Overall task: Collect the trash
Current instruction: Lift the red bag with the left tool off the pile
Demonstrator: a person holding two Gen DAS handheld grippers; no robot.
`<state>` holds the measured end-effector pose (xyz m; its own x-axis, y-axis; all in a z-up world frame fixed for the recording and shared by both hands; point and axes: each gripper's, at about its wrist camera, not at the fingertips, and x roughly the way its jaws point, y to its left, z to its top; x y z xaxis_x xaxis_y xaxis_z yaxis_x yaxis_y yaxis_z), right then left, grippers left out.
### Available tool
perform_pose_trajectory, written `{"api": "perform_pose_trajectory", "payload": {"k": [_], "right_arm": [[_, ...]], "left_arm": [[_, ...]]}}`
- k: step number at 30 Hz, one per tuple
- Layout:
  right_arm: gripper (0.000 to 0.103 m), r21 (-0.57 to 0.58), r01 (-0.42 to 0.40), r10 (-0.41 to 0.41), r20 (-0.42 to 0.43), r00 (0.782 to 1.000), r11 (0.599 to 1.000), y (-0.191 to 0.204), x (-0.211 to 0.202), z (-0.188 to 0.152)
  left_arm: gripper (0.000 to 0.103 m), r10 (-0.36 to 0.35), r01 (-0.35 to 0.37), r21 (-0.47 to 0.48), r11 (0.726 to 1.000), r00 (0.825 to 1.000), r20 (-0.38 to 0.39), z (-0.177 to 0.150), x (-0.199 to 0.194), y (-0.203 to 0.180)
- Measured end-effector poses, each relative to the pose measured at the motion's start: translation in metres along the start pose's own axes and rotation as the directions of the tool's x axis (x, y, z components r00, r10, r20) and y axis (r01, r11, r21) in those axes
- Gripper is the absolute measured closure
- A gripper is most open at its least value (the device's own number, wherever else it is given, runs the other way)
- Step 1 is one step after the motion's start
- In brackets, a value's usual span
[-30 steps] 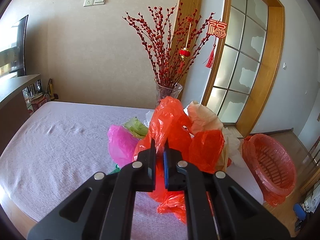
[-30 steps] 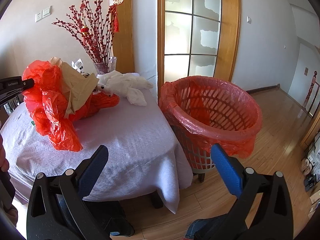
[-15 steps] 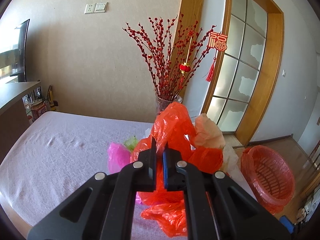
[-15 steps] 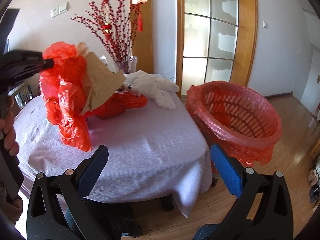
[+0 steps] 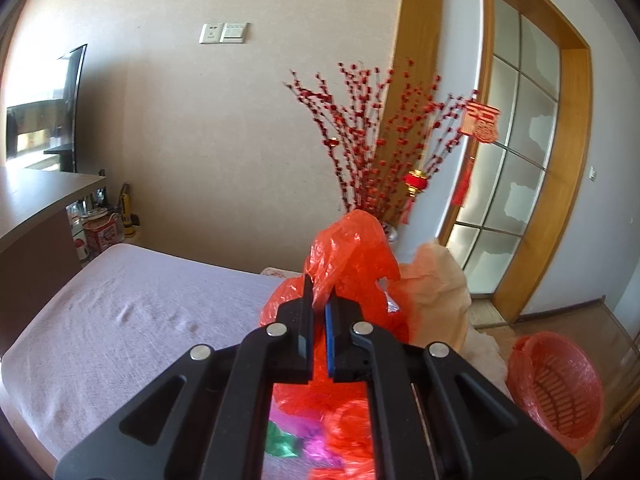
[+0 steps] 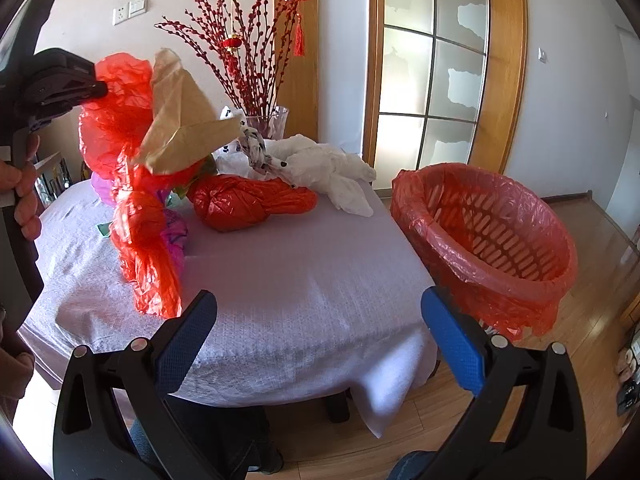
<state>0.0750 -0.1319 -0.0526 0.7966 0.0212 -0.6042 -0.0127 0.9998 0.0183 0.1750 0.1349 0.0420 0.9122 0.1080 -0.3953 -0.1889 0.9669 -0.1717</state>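
Note:
My left gripper (image 5: 319, 304) is shut on a crumpled red plastic bag (image 5: 352, 256) and holds it lifted above the table; the same gripper (image 6: 102, 90) and bag (image 6: 116, 120) show at the left of the right wrist view, with a brown paper bag (image 6: 180, 128) hanging along and the red tail trailing to the cloth. A knotted red bag (image 6: 248, 202) and a white bag (image 6: 324, 164) lie on the table. My right gripper (image 6: 316, 336) is open and empty over the table's near edge. A red-lined basket bin (image 6: 492, 232) stands right of the table.
A glass vase of red berry branches (image 6: 264, 120) stands at the table's far edge. Pink and green bags (image 6: 176, 232) lie under the lifted bundle. The table has a lilac cloth (image 6: 300, 280). A wooden-framed glass door (image 6: 432, 60) is behind the bin.
My left gripper has lifted the red bag and brown paper higher off the table, uncovering the knotted red bag. My right gripper has stayed open while its view shifted left.

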Motion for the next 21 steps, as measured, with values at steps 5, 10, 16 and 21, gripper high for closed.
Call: {"api": "perform_pose_trajectory", "payload": {"k": [5,10,16,21], "right_arm": [[0.002,-0.022,-0.006,0.006,-0.004,1.0,1.0,0.007,0.002,-0.001],[0.002,-0.024,-0.008,0.007,-0.013,1.0,1.0,0.01,0.005,-0.001],[0.002,-0.041,-0.014,0.014,-0.01,1.0,0.999,0.019,0.005,0.0],[0.002,-0.055,-0.036,0.036,-0.003,0.999,0.998,0.027,0.0,0.0]], "left_arm": [[0.097,0.023,-0.023,-0.034,0.999,1.0,0.0,0.003,0.0,0.022],[0.097,0.029,-0.029,-0.015,0.999,0.999,0.023,0.001,-0.011,0.037],[0.097,0.034,-0.034,0.004,0.999,0.997,0.062,0.01,-0.03,0.048],[0.097,0.039,-0.04,0.01,0.999,0.994,0.099,0.024,-0.041,0.051]]}}
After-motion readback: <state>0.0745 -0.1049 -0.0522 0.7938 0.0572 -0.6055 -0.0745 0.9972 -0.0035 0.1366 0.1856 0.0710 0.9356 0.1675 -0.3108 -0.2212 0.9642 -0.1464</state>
